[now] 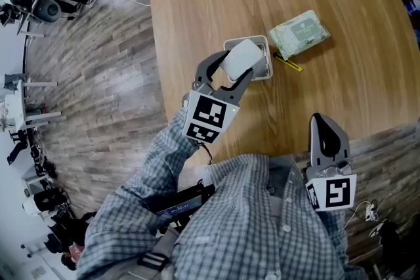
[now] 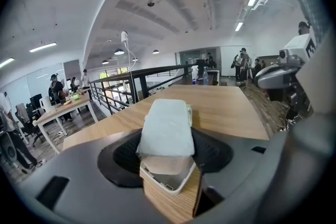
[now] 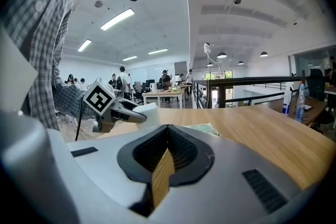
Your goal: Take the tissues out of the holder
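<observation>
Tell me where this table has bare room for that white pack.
Bare wood lies left of the tissue holder, toward the table's far edge, and right of the green tissue pack. It is crowded between holder, green pack and yellow pen.

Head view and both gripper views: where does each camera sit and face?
Head view: on the person's head, facing steeply down at the wooden table; checked shirt, left gripper, right gripper show.
Left gripper view: on the left gripper, looking along its jaws, which grip the tissue pack above the white holder.
Right gripper view: on the right gripper, looking across the table over its closed, empty jaws; a checked sleeve shows.
Shared: head and right gripper views both show the left gripper.
</observation>
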`<act>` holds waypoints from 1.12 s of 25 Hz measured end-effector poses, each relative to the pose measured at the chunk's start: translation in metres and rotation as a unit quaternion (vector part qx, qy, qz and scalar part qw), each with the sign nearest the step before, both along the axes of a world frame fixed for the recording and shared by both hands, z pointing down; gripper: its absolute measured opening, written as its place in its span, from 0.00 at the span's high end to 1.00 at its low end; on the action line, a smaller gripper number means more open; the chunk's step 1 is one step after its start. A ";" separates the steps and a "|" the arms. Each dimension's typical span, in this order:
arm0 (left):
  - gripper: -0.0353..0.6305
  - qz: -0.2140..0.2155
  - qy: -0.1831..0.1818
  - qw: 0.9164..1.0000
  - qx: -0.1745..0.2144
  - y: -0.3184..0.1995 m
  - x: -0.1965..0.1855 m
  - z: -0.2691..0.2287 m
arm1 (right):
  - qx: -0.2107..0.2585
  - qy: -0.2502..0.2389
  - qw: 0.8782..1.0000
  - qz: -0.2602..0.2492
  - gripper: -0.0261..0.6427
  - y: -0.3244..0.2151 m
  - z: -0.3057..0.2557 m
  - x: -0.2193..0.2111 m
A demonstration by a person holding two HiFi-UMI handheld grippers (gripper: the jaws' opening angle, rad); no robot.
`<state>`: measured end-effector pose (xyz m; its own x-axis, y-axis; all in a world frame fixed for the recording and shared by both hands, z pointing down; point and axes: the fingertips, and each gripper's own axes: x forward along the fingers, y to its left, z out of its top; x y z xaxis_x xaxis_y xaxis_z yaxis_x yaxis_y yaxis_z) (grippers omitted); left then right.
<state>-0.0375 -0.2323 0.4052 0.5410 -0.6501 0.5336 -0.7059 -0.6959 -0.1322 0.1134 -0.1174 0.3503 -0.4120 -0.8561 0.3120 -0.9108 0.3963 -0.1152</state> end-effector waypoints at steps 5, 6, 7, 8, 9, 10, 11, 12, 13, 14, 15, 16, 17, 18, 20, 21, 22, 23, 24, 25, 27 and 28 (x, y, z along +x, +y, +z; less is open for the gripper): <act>0.55 0.008 0.016 1.000 0.004 0.014 -0.001 -0.016 | 0.001 0.018 1.000 -0.008 0.94 0.003 -0.001 -0.001; 0.55 0.010 0.017 1.000 0.005 0.017 -0.001 -0.020 | -0.009 0.030 0.999 -0.015 0.94 0.007 0.003 -0.001; 0.55 0.013 0.019 1.000 0.004 0.021 -0.002 -0.023 | -0.012 0.035 0.999 -0.018 0.94 0.009 0.004 -0.001; 0.55 0.015 0.020 1.000 0.004 0.026 -0.003 -0.027 | -0.005 0.027 1.000 -0.013 0.94 0.008 -0.001 -0.002; 0.55 0.018 0.020 1.000 0.004 0.031 -0.003 -0.031 | 0.009 0.012 1.000 -0.005 0.94 0.005 -0.008 -0.004; 0.55 0.020 0.021 1.000 0.005 0.034 -0.004 -0.035 | 0.020 0.002 1.000 0.001 0.94 0.002 -0.013 -0.006; 0.55 0.022 0.024 0.999 0.007 0.038 -0.004 -0.039 | 0.026 0.000 1.000 0.002 0.94 0.001 -0.014 -0.006; 0.55 0.025 0.027 0.999 0.007 0.041 -0.003 -0.042 | 0.026 0.006 1.000 -0.002 0.94 0.002 -0.013 -0.006; 0.55 0.029 0.029 0.999 0.008 0.044 -0.002 -0.046 | 0.024 0.014 1.000 -0.009 0.94 0.004 -0.010 -0.005; 0.55 0.033 0.030 0.999 0.009 0.048 0.000 -0.049 | 0.022 0.020 0.999 -0.014 0.94 0.005 -0.009 -0.004; 0.55 0.038 0.031 0.999 0.009 0.052 0.002 -0.051 | 0.022 0.022 0.999 -0.016 0.94 0.005 -0.008 -0.004; 0.55 0.042 0.032 0.999 0.008 0.055 0.004 -0.052 | 0.022 0.022 0.999 -0.016 0.94 0.005 -0.009 -0.004; 0.55 0.044 0.035 0.998 0.006 0.058 0.005 -0.053 | 0.023 0.021 0.999 -0.017 0.94 0.003 -0.009 -0.005; 0.55 0.044 0.037 0.998 0.005 0.060 0.006 -0.053 | 0.024 0.020 0.999 -0.018 0.94 0.002 -0.009 -0.006; 0.55 0.041 0.042 0.998 0.004 0.064 0.006 -0.056 | 0.027 0.021 0.999 -0.023 0.94 0.000 -0.010 -0.009; 0.55 0.040 0.045 0.998 0.006 0.066 0.007 -0.059 | 0.028 0.024 0.999 -0.027 0.94 0.000 -0.011 -0.009; 0.55 0.039 0.048 0.998 0.008 0.069 0.007 -0.062 | 0.030 0.027 0.999 -0.030 0.94 0.000 -0.013 -0.010; 0.55 0.038 0.051 0.998 0.009 0.071 0.008 -0.065 | 0.031 0.029 0.999 -0.032 0.94 -0.001 -0.013 -0.011; 0.55 0.037 0.056 0.998 0.009 0.073 0.008 -0.068 | 0.032 0.029 0.999 -0.032 0.94 -0.001 -0.014 -0.012; 0.55 0.037 0.062 0.997 0.008 0.074 0.009 -0.069 | 0.032 0.029 0.999 -0.032 0.94 -0.001 -0.013 -0.012; 0.55 0.036 0.070 0.997 0.007 0.077 0.010 -0.071 | 0.032 0.034 0.998 -0.035 0.94 -0.001 -0.012 -0.013; 0.55 0.035 0.072 0.997 0.007 0.077 0.010 -0.071 | 0.033 0.036 0.998 -0.036 0.94 -0.002 -0.012 -0.014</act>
